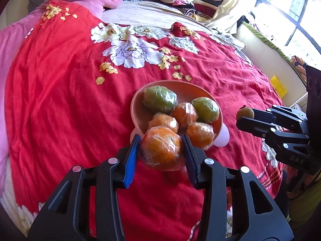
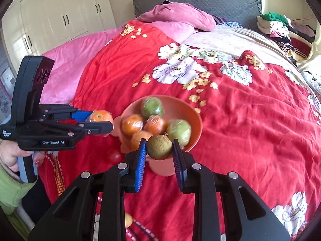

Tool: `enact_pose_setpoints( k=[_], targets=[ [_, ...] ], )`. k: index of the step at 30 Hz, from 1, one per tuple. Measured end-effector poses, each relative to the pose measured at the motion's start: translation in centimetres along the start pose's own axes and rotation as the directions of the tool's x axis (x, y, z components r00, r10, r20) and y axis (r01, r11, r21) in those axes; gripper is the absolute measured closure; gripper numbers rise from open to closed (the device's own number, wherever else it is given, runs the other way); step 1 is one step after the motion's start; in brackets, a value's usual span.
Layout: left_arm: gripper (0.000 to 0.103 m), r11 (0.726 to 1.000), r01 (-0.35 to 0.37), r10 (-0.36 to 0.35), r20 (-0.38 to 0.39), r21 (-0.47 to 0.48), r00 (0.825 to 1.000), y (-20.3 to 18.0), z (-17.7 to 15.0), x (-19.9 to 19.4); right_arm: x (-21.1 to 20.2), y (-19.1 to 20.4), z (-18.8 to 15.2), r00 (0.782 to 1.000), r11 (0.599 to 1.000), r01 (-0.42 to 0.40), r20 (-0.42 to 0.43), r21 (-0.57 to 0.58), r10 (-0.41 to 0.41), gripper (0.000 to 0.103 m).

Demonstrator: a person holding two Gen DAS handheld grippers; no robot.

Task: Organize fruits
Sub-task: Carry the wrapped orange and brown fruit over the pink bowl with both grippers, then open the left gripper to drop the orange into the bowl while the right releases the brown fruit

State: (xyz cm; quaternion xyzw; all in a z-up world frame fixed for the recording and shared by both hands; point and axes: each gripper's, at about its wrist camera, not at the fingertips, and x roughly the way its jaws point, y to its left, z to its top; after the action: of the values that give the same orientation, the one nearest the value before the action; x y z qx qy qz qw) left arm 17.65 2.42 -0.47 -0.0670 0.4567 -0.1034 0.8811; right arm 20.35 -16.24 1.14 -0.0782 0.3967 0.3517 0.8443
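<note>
My left gripper (image 1: 161, 137) is shut on a plastic-wrapped orange (image 1: 161, 150), held just in front of a salmon-pink bowl (image 1: 136, 104) on the red floral bedspread. The bowl holds two wrapped green fruits (image 1: 160, 98) and three wrapped oranges (image 1: 184, 114). My right gripper (image 2: 159, 141) is shut on a small round brown fruit (image 2: 159, 147), hanging over the near rim of the bowl (image 2: 197, 120). In the right wrist view the left gripper (image 2: 102, 120) with its orange (image 2: 101, 116) is to the bowl's left. The right gripper (image 1: 245, 118) shows at the bowl's right in the left wrist view.
The bowl rests on a paler pink base (image 2: 162, 168). A small red fruit (image 2: 114, 156) and a yellow fruit (image 2: 128, 220) lie on the bedspread near the front. Pink pillows (image 2: 176, 16) and a clothes pile (image 2: 280, 28) are at the far end. A hand in a green sleeve (image 2: 10, 188) holds the left gripper.
</note>
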Motion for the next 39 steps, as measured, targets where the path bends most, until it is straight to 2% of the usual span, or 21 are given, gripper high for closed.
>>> enact_pose_setpoints(
  k=[11, 22, 27, 39],
  targets=[
    [0.069, 1.0, -0.014, 0.014, 0.003, -0.01, 1.0, 1.1, 2.8, 2.2, 2.0, -1.3, 2.1, 1.0, 1.0, 0.004, 0.005, 0.002, -0.004, 0.078],
    [0.069, 0.999, -0.014, 0.014, 0.005, -0.031, 1.0, 1.8, 3.4, 3.6, 4.3, -2.2, 3.4, 1.0, 1.0, 0.003, -0.016, 0.002, -0.003, 0.078],
    [0.059, 0.999, -0.013, 0.013, 0.005, -0.035, 1.0, 1.9, 3.4, 3.9, 5.6, -2.5, 3.6, 0.999, 1.0, 0.001, -0.038, -0.001, -0.002, 0.078],
    [0.056, 1.0, -0.011, 0.011, 0.018, -0.026, 1.0, 1.6, 3.0, 3.1, 8.8, -2.8, 4.4, 0.994, 1.0, 0.003, -0.109, -0.006, -0.004, 0.078]
  ],
)
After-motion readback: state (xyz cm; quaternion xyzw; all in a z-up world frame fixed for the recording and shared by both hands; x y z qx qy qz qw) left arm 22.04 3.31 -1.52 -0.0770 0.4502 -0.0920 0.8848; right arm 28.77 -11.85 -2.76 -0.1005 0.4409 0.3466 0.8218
